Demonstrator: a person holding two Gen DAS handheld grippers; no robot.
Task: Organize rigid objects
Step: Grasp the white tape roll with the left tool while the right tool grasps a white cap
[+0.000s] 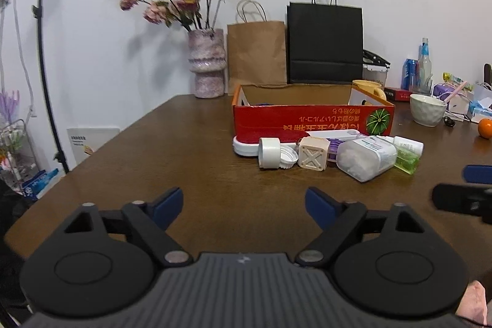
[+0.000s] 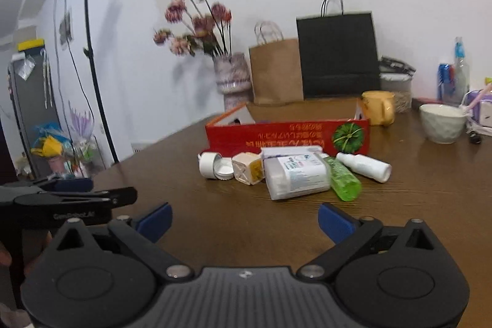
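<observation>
A heap of small items lies on the brown table in front of a red cardboard box (image 1: 307, 122) whose top is open. In the heap are a white roll (image 1: 269, 152), a beige cube (image 1: 313, 157), a clear container of cotton (image 1: 366, 157) and a green bottle (image 1: 407, 162). My left gripper (image 1: 244, 205) is open and empty, short of the heap and left of it. In the right wrist view, my right gripper (image 2: 244, 220) is open and empty, just short of the clear container (image 2: 296, 174) and the green bottle (image 2: 344, 182). A white spray bottle (image 2: 364, 166) lies behind them.
A vase of flowers (image 1: 207, 63), a brown paper bag (image 1: 256, 54) and a black bag (image 1: 324, 45) stand against the back wall. A yellow mug (image 2: 379, 106), a white bowl (image 2: 442, 122) and an orange (image 1: 485, 128) sit at the right. A light stand (image 2: 92, 66) stands beyond the left table edge.
</observation>
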